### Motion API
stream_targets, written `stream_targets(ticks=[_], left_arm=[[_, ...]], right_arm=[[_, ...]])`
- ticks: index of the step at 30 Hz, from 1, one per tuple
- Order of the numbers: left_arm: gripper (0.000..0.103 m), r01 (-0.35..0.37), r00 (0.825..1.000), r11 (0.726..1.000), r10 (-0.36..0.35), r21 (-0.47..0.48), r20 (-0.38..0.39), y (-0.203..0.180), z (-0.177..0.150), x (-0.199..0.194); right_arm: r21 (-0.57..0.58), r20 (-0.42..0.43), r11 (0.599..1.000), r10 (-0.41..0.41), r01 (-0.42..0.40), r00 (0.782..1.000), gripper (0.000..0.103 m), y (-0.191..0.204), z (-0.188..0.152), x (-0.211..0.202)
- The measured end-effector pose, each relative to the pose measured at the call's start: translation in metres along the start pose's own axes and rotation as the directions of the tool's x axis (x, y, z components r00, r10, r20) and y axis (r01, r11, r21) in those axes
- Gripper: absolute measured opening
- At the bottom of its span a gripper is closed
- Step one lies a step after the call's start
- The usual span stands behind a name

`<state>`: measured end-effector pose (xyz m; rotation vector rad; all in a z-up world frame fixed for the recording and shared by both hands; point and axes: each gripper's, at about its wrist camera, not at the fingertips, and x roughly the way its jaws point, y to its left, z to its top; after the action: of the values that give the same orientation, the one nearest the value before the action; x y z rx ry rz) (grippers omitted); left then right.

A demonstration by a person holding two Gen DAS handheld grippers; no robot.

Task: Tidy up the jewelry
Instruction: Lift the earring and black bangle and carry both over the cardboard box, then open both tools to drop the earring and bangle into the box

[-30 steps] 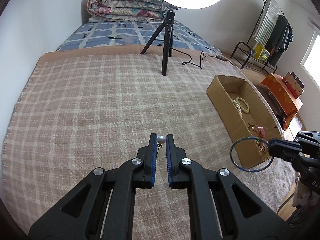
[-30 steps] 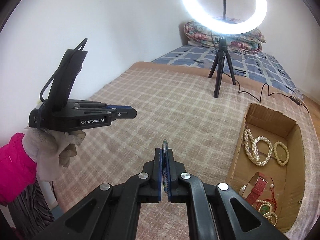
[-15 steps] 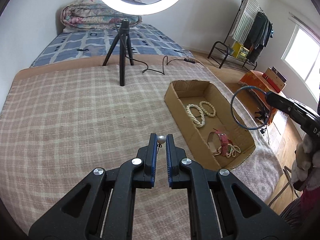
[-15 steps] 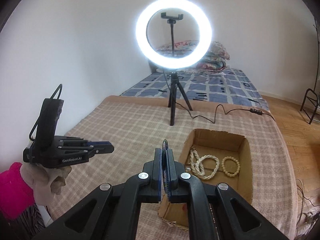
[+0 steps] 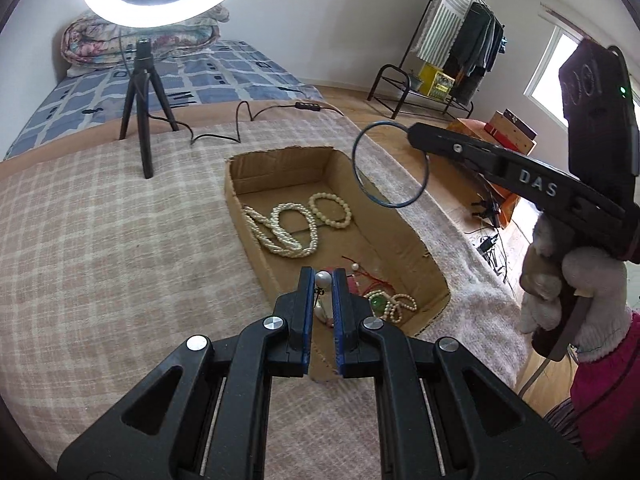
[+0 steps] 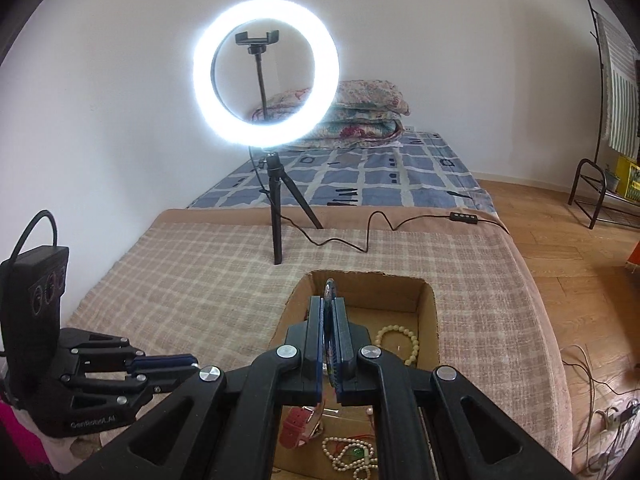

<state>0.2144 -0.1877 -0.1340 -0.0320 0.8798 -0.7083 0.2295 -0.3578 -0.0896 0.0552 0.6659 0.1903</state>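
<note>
Our left gripper jaws clench a pearl, the right gripper a bangle; released outside the box, either could roll across the bed

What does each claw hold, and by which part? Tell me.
The left claw pinches a pearl earring by its round pearl. The right claw clamps a thin blue bangle by its rim, the hoop hanging free.
</note>
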Motion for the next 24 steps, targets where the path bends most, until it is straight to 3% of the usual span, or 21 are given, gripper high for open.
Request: stream_targets(ticks=[9, 24], left_arm=[[0.007, 0.052, 0.997, 0.998, -0.051, 0.025, -0.058, -0.036, -0.003, 0.035], [0.007, 0.052, 0.995, 0.998, -0.048, 0.046, -0.090, -0.055, -0.008, 0.058]], right_arm=[[0.065, -0.038, 0.998, -0.022, 0.025, 0.999, 0.001, -0.034, -0.003, 0.027], [0.115, -0.082, 0.993, -0.016, 0.026, 0.997, 0.001, -0.050, -0.003, 0.054]])
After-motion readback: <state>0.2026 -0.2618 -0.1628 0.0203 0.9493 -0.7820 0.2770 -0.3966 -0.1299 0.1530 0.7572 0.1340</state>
